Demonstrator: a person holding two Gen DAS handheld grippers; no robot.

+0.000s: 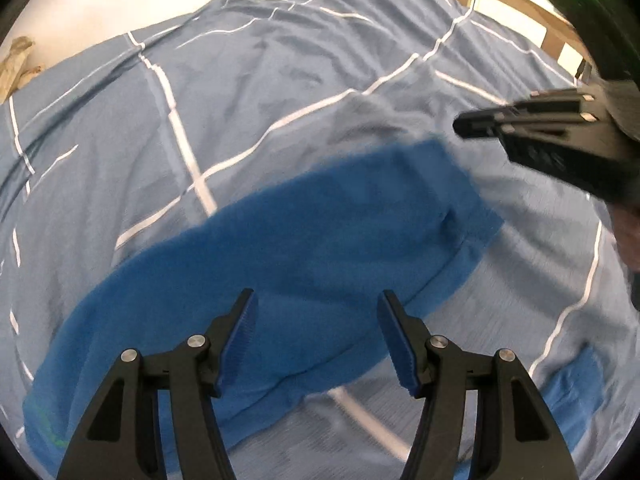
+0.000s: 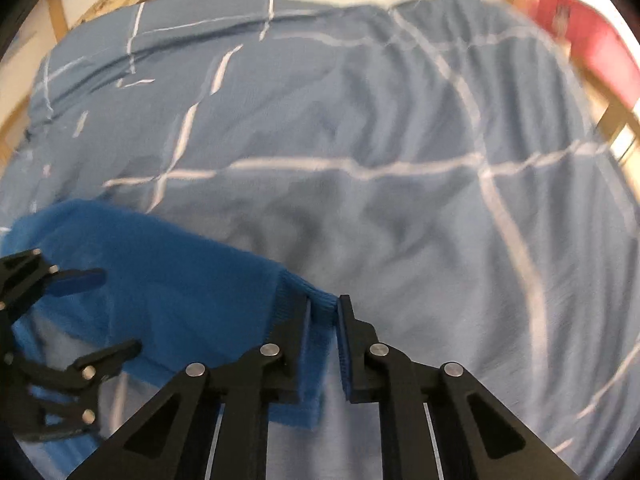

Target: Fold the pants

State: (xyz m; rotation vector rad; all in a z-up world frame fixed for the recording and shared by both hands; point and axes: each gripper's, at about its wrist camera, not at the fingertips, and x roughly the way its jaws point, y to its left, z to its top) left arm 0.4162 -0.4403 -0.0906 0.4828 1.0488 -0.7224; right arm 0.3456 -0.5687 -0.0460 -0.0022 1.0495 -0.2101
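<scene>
Here we are over the bed, its pale blue duvet with thin white grid lines (image 1: pixel 248 92) rumpled from edge to edge. The bright blue fleecy pants (image 1: pixel 280 248) lie flat on it, near the edge closest to both cameras. In the left wrist view their long axis runs on a slant, from low on the left up to the right, with a ribbed band (image 1: pixel 480 240) at the upper right end.

The left gripper (image 1: pixel 316 344) hangs above the middle of the pants, its blue-padded fingers (image 1: pixel 240 344) held well apart with nothing between them, just cloth below. Whether they touch the fabric I cannot tell.

Over to the right gripper (image 2: pixel 324 344): its jaws are pinched narrow on the ribbed end of the pants (image 2: pixel 320 308), a fold of blue cloth caught between the pads. From the left wrist view that gripper (image 1: pixel 476 124) shows side-on and blurred, over the right end of the garment.

Beyond the far edge of the bed, a light wooden frame (image 1: pixel 516 4) and a red object (image 2: pixel 592 48) show, both blurred.
</scene>
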